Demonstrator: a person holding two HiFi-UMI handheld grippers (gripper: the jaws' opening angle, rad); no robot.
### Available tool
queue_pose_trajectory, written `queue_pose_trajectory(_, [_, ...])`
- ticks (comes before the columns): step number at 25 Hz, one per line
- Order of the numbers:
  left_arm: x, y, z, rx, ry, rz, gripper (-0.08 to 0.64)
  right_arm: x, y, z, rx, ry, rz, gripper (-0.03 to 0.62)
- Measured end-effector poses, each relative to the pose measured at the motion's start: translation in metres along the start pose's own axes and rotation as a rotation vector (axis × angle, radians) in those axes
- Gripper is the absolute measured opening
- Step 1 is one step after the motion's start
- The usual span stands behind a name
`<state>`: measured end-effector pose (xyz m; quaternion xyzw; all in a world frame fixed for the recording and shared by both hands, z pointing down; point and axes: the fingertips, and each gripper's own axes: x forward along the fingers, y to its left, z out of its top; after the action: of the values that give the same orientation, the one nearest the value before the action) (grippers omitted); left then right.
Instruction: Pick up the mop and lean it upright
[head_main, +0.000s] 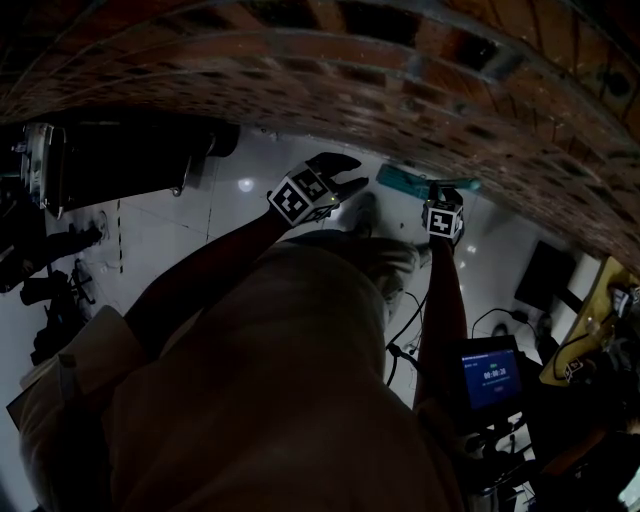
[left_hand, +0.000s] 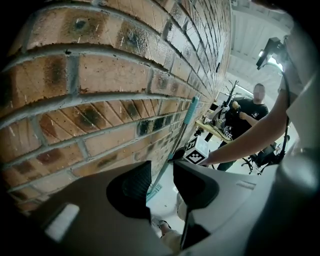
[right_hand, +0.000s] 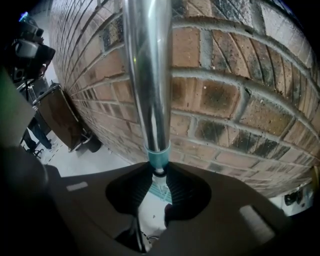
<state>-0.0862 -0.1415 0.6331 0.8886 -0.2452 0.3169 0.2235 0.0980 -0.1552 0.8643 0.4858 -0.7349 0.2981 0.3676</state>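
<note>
Mop (right_hand: 150, 75) close along brick wall (right_hand: 240, 100) — right tongs (right_hand: 159, 176) grip it.

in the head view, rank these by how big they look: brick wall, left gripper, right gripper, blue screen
1. brick wall
2. left gripper
3. blue screen and right gripper: they look about alike, so no ranking between them.
The left gripper may look bigger only because it is nearer the camera.
</note>
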Motion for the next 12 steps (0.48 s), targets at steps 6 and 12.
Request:
queue_pose_trajectory(6, [0.001,0.001,-0.001,0.003,0.006,0.003,0.158,0.009,0.000,-0.004,0.005,0.020,0.003,0.091])
queue_pose_trajectory(12, [-0.001,0.003,-0.002,0.000,0.019,0.014,0.158,0.015,-0.001,-0.004,-0.009,0.038,-0.002,0.091])
